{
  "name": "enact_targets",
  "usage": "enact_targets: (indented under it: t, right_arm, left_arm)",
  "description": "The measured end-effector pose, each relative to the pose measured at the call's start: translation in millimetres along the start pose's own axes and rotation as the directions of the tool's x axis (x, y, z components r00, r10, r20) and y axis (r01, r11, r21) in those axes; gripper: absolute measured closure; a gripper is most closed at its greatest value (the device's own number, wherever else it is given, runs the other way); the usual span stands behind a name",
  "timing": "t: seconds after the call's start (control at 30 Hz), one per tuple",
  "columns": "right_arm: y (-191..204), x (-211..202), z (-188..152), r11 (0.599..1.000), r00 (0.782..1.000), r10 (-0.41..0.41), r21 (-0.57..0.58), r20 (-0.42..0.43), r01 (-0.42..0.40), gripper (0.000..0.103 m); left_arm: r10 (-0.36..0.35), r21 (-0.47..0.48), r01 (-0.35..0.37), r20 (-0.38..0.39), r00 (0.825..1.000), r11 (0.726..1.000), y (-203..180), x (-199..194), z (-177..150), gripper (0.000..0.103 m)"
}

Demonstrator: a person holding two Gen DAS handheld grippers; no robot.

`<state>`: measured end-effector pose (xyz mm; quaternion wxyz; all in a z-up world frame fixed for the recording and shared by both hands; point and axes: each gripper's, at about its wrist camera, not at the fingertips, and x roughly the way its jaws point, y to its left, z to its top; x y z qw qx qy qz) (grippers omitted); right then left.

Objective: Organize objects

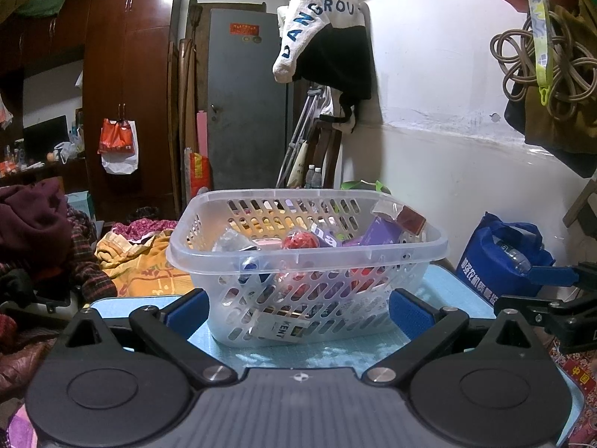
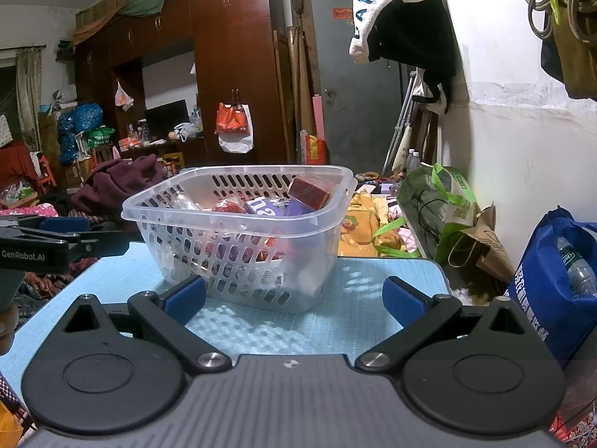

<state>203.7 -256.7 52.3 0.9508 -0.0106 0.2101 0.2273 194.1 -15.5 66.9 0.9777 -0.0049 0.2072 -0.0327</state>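
Note:
A clear slotted plastic basket [image 1: 306, 257] [image 2: 238, 220] stands on a light blue table top [image 1: 335, 354] [image 2: 112, 280]. Inside lie a red ball [image 1: 298, 240], purple packets [image 1: 377, 231] [image 2: 261, 207], a dark red box [image 1: 412, 220] [image 2: 309, 192] and a white KENT pack [image 1: 278, 326]. My left gripper [image 1: 298, 311] is open just in front of the basket, its blue pads flanking the basket's near wall. Nothing lies between the spread fingers of my open right gripper [image 2: 294, 295], which faces the basket's near corner from the right. Each gripper shows at the edge of the other's view.
A blue shopping bag [image 1: 503, 257] [image 2: 552, 283] stands right of the table by the white wall. Green and brown bags [image 2: 447, 216] sit behind it. Clothes and bedding [image 1: 134, 261] pile up on the left. A wardrobe and grey door stand behind.

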Motion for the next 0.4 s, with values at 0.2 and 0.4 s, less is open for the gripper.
enact_targets:
  t: [0.2, 0.4]
  right_arm:
    - [-1.5, 0.2, -1.6, 1.000, 1.000, -0.001, 0.002, -0.005, 0.001, 0.000]
    - [-2.8, 0.5, -3.2, 1.000, 1.000, -0.002, 0.004, -0.007, 0.002, 0.000]
  left_arm:
    - [-0.001, 0.002, 0.001, 0.001, 1.000, 1.000, -2.0, 0.9, -0.5, 0.000]
    - [-0.010, 0.009, 0.010, 0.010, 1.000, 1.000, -5.1, 0.6, -1.1, 0.000]
